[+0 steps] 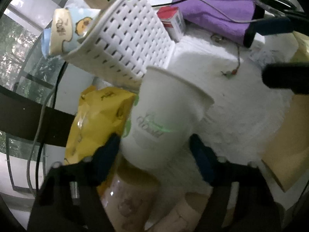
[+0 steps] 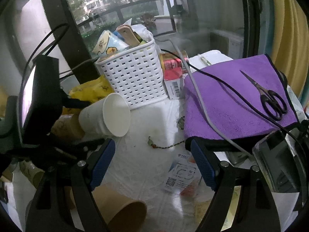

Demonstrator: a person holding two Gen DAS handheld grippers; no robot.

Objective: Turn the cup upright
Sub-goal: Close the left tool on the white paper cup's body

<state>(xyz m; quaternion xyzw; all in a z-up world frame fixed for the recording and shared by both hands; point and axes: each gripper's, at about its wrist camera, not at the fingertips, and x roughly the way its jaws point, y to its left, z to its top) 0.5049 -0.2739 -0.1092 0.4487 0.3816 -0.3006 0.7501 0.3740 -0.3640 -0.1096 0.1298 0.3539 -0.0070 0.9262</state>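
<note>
A white paper cup [image 1: 164,114] is held in my left gripper [image 1: 154,150], whose blue fingers [image 1: 108,154] press both sides of its lower body. In the right wrist view the same cup [image 2: 105,116] hangs tilted above the table, its open mouth turned toward that camera, and the left gripper [image 2: 85,119] is partly hidden behind it. My right gripper [image 2: 152,164] is open and empty above the white tablecloth [image 2: 146,116], to the right of the cup.
A white slotted basket [image 2: 135,79] full of items stands behind the cup. A purple towel [image 2: 237,98] with black scissors [image 2: 270,98] lies at right. A brown paper cup [image 2: 123,210] lies on its side in front. A yellow bag [image 1: 98,121], a red-white box [image 1: 173,23], cables and a beaded cord [image 2: 166,145] lie around.
</note>
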